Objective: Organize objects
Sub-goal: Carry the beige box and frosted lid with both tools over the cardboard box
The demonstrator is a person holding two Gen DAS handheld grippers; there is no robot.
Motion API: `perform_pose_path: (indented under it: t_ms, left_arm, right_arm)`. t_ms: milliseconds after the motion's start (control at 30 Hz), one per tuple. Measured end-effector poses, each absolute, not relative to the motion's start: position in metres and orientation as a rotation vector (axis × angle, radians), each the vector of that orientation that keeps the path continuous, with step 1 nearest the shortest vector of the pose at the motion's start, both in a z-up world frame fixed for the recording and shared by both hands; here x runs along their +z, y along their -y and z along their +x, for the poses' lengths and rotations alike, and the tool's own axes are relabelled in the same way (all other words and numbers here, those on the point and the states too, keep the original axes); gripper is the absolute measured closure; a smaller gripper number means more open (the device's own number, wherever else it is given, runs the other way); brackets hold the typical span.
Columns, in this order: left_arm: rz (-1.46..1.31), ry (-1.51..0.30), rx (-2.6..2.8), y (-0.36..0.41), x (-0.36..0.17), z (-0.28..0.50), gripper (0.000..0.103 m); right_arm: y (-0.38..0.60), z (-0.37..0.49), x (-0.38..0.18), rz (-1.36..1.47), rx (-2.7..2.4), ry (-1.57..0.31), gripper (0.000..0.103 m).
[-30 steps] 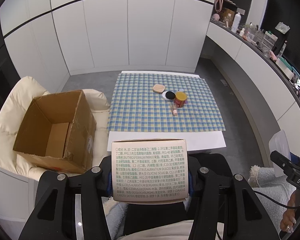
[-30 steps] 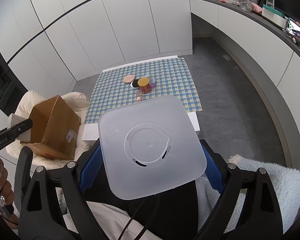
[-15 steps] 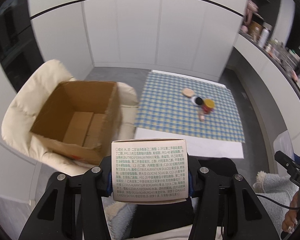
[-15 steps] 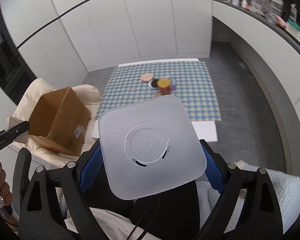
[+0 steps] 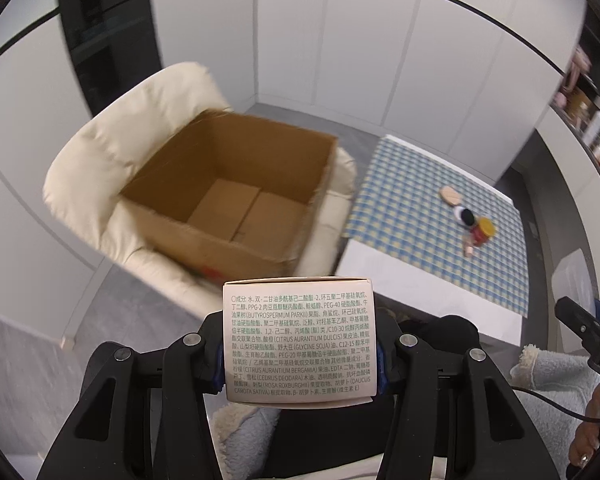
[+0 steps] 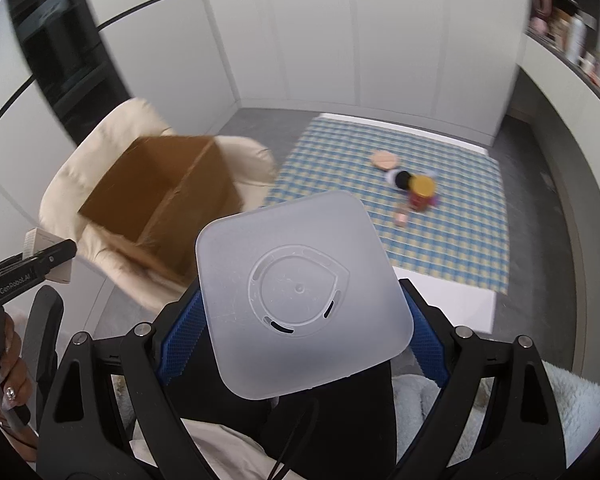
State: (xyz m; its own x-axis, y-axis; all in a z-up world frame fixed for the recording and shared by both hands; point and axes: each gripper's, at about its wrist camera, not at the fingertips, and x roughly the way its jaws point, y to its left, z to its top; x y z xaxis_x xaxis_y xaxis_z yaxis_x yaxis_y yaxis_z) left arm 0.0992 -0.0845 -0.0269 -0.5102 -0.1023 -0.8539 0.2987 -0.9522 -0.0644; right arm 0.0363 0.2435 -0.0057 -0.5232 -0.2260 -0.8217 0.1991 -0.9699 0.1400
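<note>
My left gripper (image 5: pixel 300 354) is shut on a small beige carton (image 5: pixel 300 336) printed with ingredient text, held in the air short of the open cardboard box (image 5: pixel 236 196). My right gripper (image 6: pixel 304 320) is shut on a frosted square plastic container (image 6: pixel 304 292), its base facing the camera. The box (image 6: pixel 160 196) sits on a cream armchair (image 5: pixel 140 120); its inside shows only the bottom flaps. A red jar with a yellow lid (image 5: pixel 482 232), a black-and-white round item (image 5: pixel 464 216) and a beige puff (image 5: pixel 450 196) lie on the checked cloth (image 5: pixel 420 200).
The low white table (image 5: pixel 400 284) under the cloth stands right of the armchair. White cabinet walls run behind. A shelf with bottles (image 6: pixel 572 40) is at the far right. A person's lap and a fluffy blanket (image 6: pixel 572 400) lie below the grippers.
Both grippers have swung left toward the cardboard box, which now sits larger and nearer the centre of the left wrist view. Both held items stay gripped.
</note>
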Motion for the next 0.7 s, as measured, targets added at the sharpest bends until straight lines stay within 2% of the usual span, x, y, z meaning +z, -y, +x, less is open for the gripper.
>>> perform_pose_path:
  t_ms: [400,700]
  left_arm:
    - [1.314,-0.427,-2.305,0.179,-0.035,0.137,0.05]
    - [1.274,-0.484,-2.265,0.207,-0.041,0.136,0.05]
  right_arm:
    - [-0.098,-0.002,-0.023,1.32,-2.248,-0.177,0.012]
    - [-0.021,0.002,-0.029,1.273,-2.104,-0.277,0.012]
